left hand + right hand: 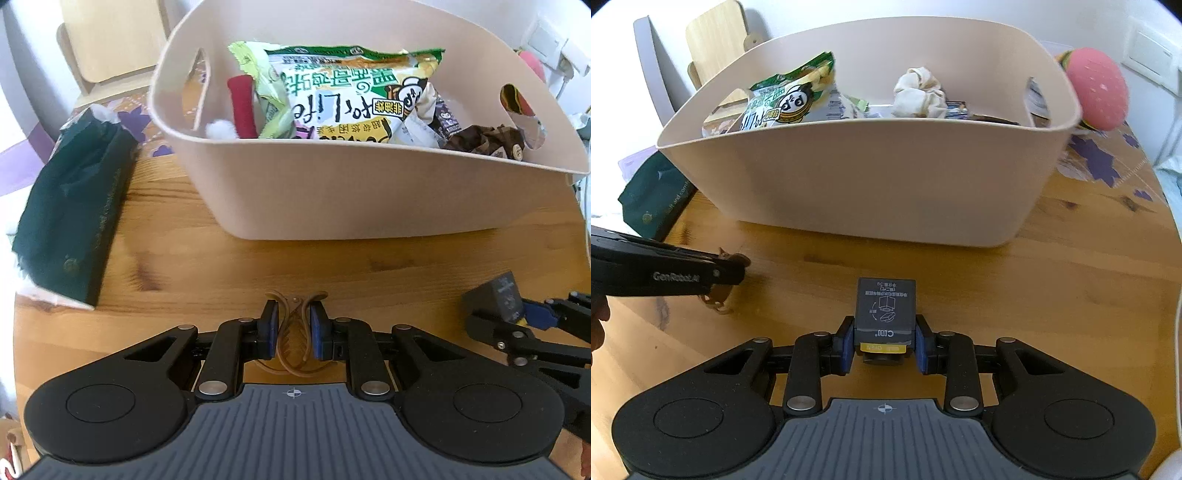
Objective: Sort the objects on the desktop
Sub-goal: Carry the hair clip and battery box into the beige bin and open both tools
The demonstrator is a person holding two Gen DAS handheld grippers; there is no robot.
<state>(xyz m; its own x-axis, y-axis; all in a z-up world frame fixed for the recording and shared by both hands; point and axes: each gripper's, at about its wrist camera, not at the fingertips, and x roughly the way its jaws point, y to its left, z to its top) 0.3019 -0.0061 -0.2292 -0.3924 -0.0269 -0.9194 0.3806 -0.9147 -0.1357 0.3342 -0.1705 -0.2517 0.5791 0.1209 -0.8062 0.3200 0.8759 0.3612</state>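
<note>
both clamped: left gripper (291,328) pinching brown hair claw (293,332), right gripper (884,347) gripping dark box (885,310). i'm lifting clear of bin (369,192) rim before releasing.

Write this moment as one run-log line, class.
left gripper: shut on brown hair claw | right gripper: shut on grey box | beige bin: behind both, holds snacks
</note>
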